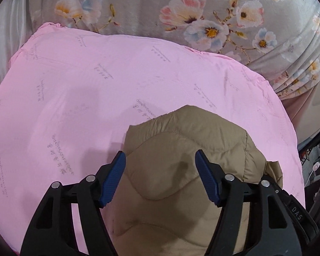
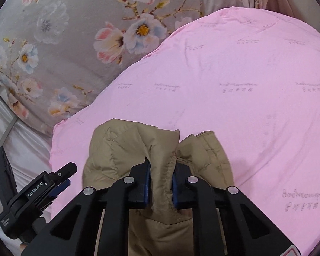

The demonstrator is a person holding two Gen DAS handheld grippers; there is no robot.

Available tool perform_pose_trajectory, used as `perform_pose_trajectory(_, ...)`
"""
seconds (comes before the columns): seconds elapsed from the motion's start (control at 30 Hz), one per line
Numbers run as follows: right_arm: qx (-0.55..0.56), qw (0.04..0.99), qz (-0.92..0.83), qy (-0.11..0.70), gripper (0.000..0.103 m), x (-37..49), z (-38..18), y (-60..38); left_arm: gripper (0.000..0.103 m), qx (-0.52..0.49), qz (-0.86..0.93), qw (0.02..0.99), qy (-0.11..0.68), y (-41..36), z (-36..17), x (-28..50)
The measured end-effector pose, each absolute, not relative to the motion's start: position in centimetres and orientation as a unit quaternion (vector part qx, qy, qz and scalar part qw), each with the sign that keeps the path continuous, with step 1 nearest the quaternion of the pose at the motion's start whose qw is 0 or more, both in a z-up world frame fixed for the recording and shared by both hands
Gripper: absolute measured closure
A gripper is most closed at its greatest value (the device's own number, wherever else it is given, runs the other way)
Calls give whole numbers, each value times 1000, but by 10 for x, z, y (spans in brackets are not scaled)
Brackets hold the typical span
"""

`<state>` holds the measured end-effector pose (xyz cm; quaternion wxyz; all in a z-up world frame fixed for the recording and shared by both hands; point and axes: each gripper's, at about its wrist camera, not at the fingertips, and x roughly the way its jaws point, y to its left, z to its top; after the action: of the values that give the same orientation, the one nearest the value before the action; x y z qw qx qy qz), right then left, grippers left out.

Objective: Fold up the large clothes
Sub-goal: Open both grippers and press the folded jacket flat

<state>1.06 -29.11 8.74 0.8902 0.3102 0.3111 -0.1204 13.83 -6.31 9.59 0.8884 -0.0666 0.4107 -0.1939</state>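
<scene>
My right gripper [image 2: 160,179] is pinching a bunched fold of the tan quilted jacket [image 2: 121,149], which is lying on the near left of the pink sheet [image 2: 234,106]. A floral quilt [image 2: 64,42] is spreading far left; the left gripper [image 2: 59,181] is showing near left.

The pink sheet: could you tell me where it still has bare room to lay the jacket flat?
The pink sheet lies bare beyond the tan jacket, up to the floral bedding, and to the jacket's right. It is crowded only near the grippers.
</scene>
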Motion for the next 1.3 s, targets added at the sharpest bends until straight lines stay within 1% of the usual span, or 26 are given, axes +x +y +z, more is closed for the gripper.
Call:
perform_pose_trajectory(0.13,284,893,-128,326,89,14,66,-301,38,-50,-187,883,426,-93,70,143)
perform_pose_trajectory(0.27,244,899,-130,340,87,22,49,-299,36,-29,-167,895,413,-106,56,141)
perform_pose_trajectory(0.47,227,901,-122,349,83,31,30,-303,31,-2,-143,911,388,-116,35,138)
perform_pose_trajectory(0.9,224,907,-112,340,80,42,10,-309,28,6,-130,923,363,-130,15,145)
perform_pose_trajectory(1.3,226,909,-111,333,80,43,6,-307,26,16,-120,931,344,-136,10,143)
